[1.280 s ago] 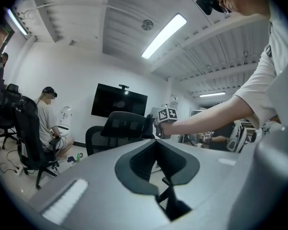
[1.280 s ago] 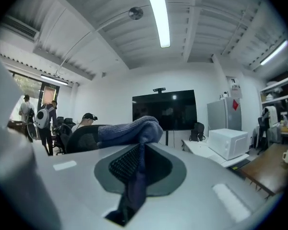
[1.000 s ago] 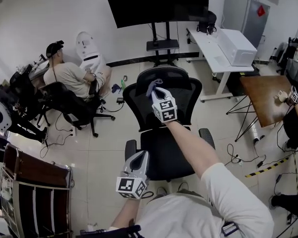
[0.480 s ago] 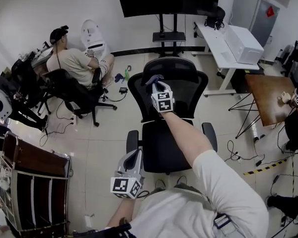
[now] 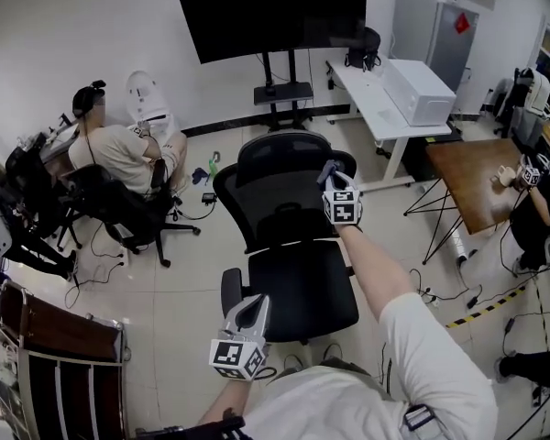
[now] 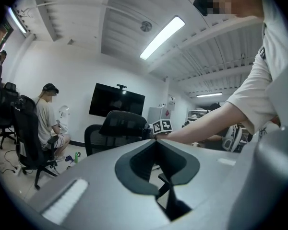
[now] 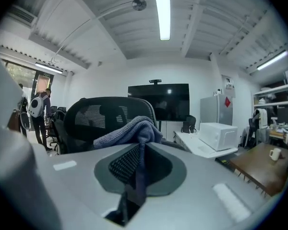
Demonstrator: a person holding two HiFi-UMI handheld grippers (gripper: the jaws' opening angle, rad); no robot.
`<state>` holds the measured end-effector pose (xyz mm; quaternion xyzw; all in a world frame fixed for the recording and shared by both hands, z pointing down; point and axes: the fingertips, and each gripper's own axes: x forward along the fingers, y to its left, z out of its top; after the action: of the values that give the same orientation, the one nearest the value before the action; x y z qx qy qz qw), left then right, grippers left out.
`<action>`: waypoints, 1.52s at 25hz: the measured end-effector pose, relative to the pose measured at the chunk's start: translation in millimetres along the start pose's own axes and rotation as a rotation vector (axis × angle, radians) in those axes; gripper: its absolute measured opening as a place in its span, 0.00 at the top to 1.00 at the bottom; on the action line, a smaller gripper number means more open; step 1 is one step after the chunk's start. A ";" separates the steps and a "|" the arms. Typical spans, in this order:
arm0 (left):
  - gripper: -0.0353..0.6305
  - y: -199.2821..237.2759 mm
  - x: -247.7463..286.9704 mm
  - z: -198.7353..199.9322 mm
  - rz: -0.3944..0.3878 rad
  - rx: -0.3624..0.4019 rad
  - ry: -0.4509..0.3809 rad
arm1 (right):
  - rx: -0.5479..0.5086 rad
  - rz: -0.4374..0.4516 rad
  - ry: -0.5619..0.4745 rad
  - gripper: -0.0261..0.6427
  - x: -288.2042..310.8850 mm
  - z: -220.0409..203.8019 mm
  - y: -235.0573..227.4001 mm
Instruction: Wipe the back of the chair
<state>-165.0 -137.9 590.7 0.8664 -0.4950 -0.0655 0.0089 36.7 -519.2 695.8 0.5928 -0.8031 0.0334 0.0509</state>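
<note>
Cloth [image 7: 129, 131] is pinched in right tool [image 5: 330, 174] beside chair back [image 5: 275, 195] top edge; left tool [image 5: 253, 304] closed on nothing

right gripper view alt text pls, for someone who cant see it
The right gripper is shut on a blue-grey cloth in front of the black mesh chair back. Behind are a dark screen, a white desk and, at right, a brown table.

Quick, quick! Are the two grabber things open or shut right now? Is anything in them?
Left hand-held gripper: shut, nothing in it.
Right hand-held gripper: shut on the blue-grey cloth.
</note>
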 end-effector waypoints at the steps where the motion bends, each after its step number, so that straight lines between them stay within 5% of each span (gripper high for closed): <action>1: 0.75 -7.0 -1.5 -1.7 -0.006 0.005 0.000 | 0.003 0.001 -0.006 0.91 -3.5 -2.3 0.5; 5: 0.75 -18.7 5.0 1.0 0.019 0.017 -0.009 | 0.021 0.081 -0.014 0.92 1.7 -8.7 31.9; 9: 0.75 -8.2 27.1 24.4 0.083 0.016 0.002 | -0.036 0.293 0.051 0.91 44.3 -32.8 132.3; 13: 0.75 -7.9 45.9 36.0 0.183 0.008 0.014 | -0.024 0.413 0.073 0.91 99.8 -30.2 203.5; 18: 0.75 5.9 47.3 20.7 0.295 -0.005 0.070 | 0.001 0.453 0.138 0.91 175.4 -40.9 230.7; 25: 0.75 38.3 58.1 -18.0 0.330 0.030 0.124 | 0.017 0.377 0.190 0.91 216.3 -74.7 176.4; 32: 0.75 42.3 90.6 26.1 0.158 0.013 0.089 | 0.020 0.158 0.183 0.92 179.5 -50.2 53.5; 38: 0.75 -3.9 106.0 22.2 -0.008 -0.008 0.076 | 0.054 -0.036 0.220 0.92 117.5 -65.5 -85.2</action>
<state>-111.2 -225.8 557.3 0.8701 -0.4908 -0.0347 0.0309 86.5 -648.3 774.5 0.6009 -0.7807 0.1191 0.1235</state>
